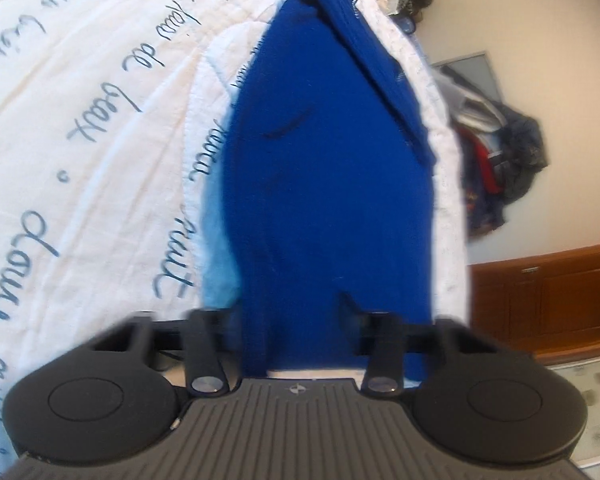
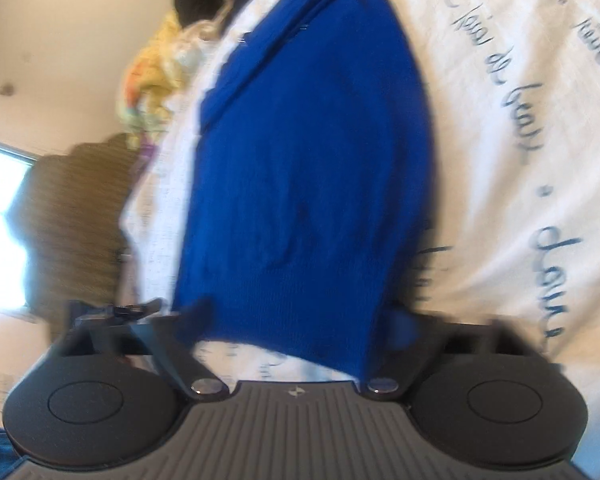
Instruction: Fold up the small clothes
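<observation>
Nearest your lens in both views: the black gripper body, ribbed plate and two round pivots.

Landmark: the quilt [image 1: 80,128], white with blue script, largest thing in frame. The garment [image 1: 324,184], deep blue knit, lies on the quilt along its edge, running away from you; a folded strip of it lies along the side nearest that edge. Seen from your right wrist, the same garment [image 2: 300,168] fills the centre, the quilt's lettering beyond it.

Left gripper [image 1: 296,320]: the near hem of the garment sits between the fingers and hides the tips. Jaws drawn in narrow; the cloth bunches there, so you appear to be pinching the hem. Picture is blurred.

Right gripper [image 2: 300,320]: same arrangement, the hem between the fingers, jaws narrow, cloth gathered at the right finger. Grip looks made; the tips are hidden by cloth.

Off the quilt's edge, left view: a wooden cabinet [image 1: 548,300] and hanging clothes [image 1: 496,160] against the wall. Right view: a yellow bundle [image 2: 160,68] at the quilt's far edge, a bright window [image 2: 0,232] further off.
</observation>
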`<move>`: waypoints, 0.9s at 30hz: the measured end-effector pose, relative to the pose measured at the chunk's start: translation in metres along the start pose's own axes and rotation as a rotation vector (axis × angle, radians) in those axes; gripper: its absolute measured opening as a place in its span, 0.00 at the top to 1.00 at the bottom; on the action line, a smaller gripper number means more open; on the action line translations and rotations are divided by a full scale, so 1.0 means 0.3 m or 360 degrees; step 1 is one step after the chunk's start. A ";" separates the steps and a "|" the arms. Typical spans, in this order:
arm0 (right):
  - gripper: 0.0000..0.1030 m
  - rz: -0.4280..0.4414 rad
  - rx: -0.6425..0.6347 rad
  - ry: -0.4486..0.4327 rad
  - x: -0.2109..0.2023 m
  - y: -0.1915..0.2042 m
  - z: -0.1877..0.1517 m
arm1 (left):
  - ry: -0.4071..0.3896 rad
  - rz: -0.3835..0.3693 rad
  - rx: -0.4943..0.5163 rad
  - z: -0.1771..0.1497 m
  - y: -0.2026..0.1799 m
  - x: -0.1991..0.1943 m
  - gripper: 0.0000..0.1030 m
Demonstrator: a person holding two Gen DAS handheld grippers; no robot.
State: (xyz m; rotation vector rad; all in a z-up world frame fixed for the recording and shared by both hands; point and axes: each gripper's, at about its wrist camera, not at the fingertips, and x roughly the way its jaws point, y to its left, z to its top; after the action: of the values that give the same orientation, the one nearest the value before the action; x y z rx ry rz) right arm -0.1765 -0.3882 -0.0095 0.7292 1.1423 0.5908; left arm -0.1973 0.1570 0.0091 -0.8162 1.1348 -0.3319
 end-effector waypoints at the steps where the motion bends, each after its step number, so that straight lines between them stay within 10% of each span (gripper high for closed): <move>1: 0.96 -0.0116 0.0001 0.0042 0.010 -0.007 -0.001 | 0.0024 0.0067 0.0035 0.000 -0.005 0.005 0.95; 11: 0.96 0.0182 -0.0044 -0.0219 -0.107 0.060 0.122 | -0.0203 -0.0095 0.0302 0.182 -0.195 -0.108 0.96; 19: 0.95 0.0403 -0.0037 -0.0583 -0.021 0.088 0.732 | -0.0544 -0.0128 0.0522 0.717 -0.421 0.045 0.96; 27: 0.92 0.0311 0.0226 -0.0570 0.345 -0.023 1.295 | -0.0625 0.0178 0.0535 1.150 -0.457 0.391 0.95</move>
State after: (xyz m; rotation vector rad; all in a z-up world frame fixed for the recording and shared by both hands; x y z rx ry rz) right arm 0.2247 -0.3974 0.0163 1.0323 0.7905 0.5192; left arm 0.1825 0.1318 0.0915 -0.4901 0.7269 -0.2459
